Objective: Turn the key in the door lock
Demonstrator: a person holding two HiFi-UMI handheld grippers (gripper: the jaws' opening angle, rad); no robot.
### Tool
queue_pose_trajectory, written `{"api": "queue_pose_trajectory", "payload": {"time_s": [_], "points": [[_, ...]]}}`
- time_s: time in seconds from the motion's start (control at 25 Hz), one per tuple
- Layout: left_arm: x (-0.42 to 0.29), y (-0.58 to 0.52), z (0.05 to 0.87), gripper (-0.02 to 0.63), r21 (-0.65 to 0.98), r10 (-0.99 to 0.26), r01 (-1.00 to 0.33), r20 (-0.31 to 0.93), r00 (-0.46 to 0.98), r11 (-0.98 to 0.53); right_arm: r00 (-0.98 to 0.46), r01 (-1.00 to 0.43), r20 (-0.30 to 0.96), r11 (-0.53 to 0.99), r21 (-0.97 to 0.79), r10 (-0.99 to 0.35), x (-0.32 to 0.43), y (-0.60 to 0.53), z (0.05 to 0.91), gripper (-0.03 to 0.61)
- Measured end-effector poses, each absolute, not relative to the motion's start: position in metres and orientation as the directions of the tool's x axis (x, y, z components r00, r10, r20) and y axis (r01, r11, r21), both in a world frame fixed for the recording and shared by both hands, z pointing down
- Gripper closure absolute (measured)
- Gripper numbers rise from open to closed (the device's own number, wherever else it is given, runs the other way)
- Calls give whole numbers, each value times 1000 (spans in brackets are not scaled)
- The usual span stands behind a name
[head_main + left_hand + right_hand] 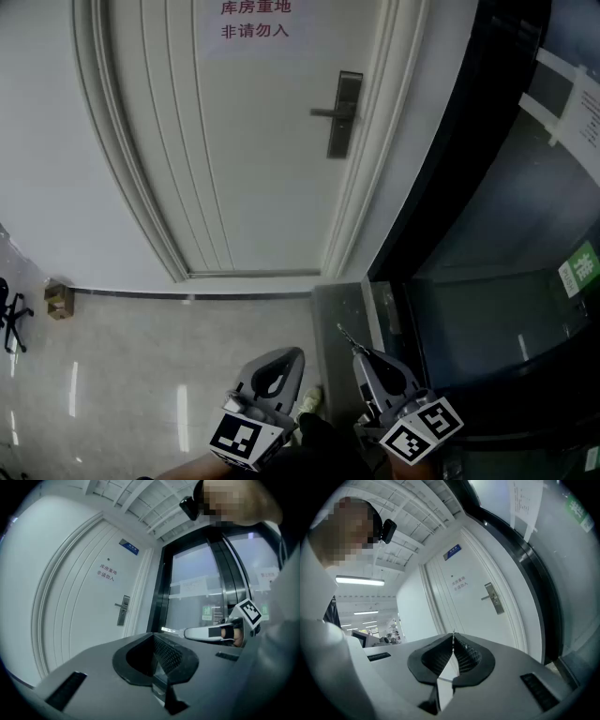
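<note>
Right tool (358,352) is clamped on the key (345,334), well apart from the door lock (344,113); left tool (291,358) is closed and empty.

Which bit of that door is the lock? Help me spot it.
Find the white door with red writing on it. Near its right edge sits a narrow, dark, upright lock plate with a lever handle pointing left. Nothing else on the door carries a handle.
</note>
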State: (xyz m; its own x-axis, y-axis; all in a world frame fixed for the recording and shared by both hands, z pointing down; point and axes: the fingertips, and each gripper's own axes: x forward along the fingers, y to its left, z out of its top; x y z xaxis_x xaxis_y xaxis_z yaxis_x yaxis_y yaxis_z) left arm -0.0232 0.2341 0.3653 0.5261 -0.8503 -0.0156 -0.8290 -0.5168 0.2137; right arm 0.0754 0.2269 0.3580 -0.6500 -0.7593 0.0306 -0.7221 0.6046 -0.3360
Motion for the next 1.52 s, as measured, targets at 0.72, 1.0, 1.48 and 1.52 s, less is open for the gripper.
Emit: {"api": "queue_pose_trajectory", "payload": {"time_s": [0.72, 1.0, 1.48, 1.52], "points": [[14, 18, 346, 609, 199, -885, -867, -3, 465, -456, -688, -713, 27, 668, -214, -725, 115, -26, 334, 558], [26, -38, 348, 608, 204, -888, -872, 25, 460, -446, -635, -772, -7, 635, -29, -773, 125, -113, 320, 558], [28, -125, 361, 609, 203, -847, -834, 33, 530, -514, -439, -677, -31, 308, 668, -898, 101, -236, 315, 558], [25, -133, 361, 609, 201, -844, -830, 32, 536, -520, -424, -639, -48, 261, 723, -905, 97, -246, 316, 558]]}}
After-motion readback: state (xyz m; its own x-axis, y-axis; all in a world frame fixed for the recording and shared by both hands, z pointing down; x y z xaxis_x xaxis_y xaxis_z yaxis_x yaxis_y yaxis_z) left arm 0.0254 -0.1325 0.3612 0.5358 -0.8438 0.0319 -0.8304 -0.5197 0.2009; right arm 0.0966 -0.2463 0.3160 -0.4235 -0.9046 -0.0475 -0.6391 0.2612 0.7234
